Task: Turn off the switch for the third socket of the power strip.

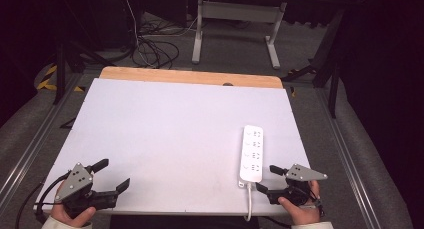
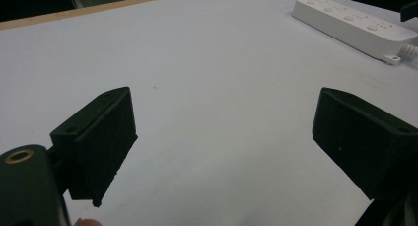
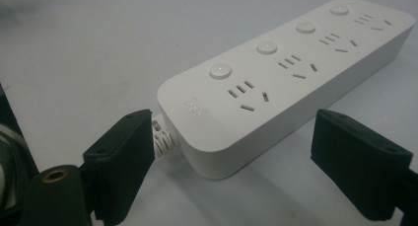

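A white power strip (image 1: 252, 153) with several sockets and round buttons lies on the right half of the white table top (image 1: 175, 134), its cord (image 1: 248, 199) running off the near edge. My right gripper (image 1: 267, 179) stands open just right of the strip's near end; in the right gripper view the strip (image 3: 281, 78) lies ahead between the open jaws and the cord's ribbed collar (image 3: 162, 139) sits beside the left jaw. My left gripper (image 1: 112, 175) is open at the table's near left corner, holding nothing; the strip (image 2: 355, 26) lies far off in its view.
A wooden strip (image 1: 190, 77) borders the table's far edge. Beyond it stand a white desk frame (image 1: 235, 24) and loose cables (image 1: 155, 49) on the grey floor. Metal rails (image 1: 30, 149) run along both sides of the table.
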The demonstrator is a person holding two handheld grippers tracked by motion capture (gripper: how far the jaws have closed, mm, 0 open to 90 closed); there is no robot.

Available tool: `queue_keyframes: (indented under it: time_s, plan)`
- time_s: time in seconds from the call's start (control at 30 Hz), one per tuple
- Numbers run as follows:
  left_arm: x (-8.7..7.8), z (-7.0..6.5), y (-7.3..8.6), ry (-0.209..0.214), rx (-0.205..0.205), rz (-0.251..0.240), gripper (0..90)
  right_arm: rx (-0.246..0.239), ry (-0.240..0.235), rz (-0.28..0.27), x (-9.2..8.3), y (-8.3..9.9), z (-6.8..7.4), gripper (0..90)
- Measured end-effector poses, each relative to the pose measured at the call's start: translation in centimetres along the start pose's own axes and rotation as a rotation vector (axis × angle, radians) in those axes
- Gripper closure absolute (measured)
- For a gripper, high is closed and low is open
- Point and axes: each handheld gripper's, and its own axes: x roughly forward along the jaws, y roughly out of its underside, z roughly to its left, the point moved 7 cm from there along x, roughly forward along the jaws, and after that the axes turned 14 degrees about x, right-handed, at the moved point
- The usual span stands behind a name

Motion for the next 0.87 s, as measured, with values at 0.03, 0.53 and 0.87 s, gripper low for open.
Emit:
queue_keyframes:
  time_s: [0.03,0.53,0.87]
  plan:
    - [0.03,0.04,-0.02,-0.002,0.0,-0.001,10.3,-0.004,0.003,0.003,0.13,0.04,-0.05,17.9]
    - [0.13,0.15,-0.13,-0.014,0.026,0.009,10.9,-0.031,0.002,-0.036,-0.08,-0.53,0.19,19.1]
    - [0.04,0.17,-0.18,-0.016,0.017,0.003,11.0,-0.033,0.007,-0.031,-0.08,-0.49,0.21,19.1]
